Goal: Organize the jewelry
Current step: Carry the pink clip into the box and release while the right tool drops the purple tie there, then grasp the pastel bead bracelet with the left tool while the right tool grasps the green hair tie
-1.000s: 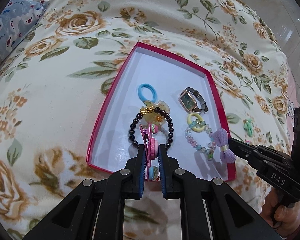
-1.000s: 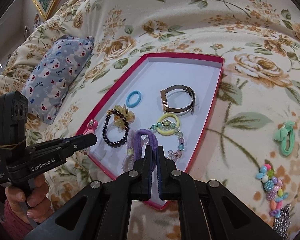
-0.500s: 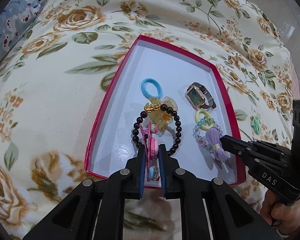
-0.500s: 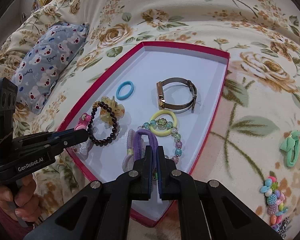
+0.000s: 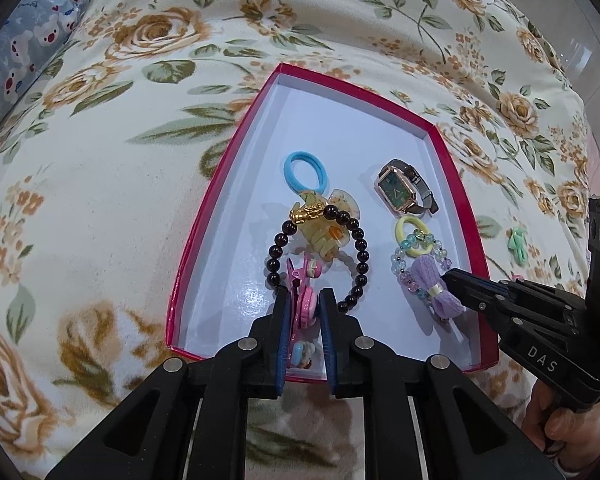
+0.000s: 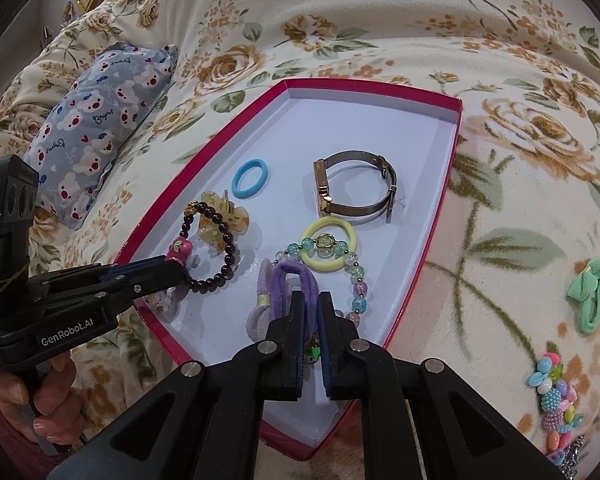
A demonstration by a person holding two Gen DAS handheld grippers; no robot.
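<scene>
Now, through the left wrist view, my left tongs (image 5: 304, 312) are clamped on the pink hair clip (image 5: 302, 292), its far tip resting over the white floor of the red box (image 5: 204, 220) beside the black bead bracelet (image 5: 320, 256). To place it well I should set it down on the bare floor to the left of the bracelet, so its jaw does not snag the beads or the yellow claw clip (image 5: 324, 224), and part the tongs only once it lies flat. The blue hair tie (image 5: 304, 170) and the watch (image 5: 404, 192) sit farther in, well out of the way.

Through the right wrist view, my right tongs (image 6: 310, 320) are pinched on the purple hair tie (image 6: 292, 284), which overlaps the pastel bead bracelet (image 6: 352, 276) and lies near the yellow hair tie (image 6: 328, 244). I judge it should go down on the near floor of the box, clear of those beads, before I let go. A green bow hair tie (image 6: 590, 296) and a colourful bead cluster (image 6: 556, 400) wait on the bed (image 6: 520, 208) to the right.
</scene>
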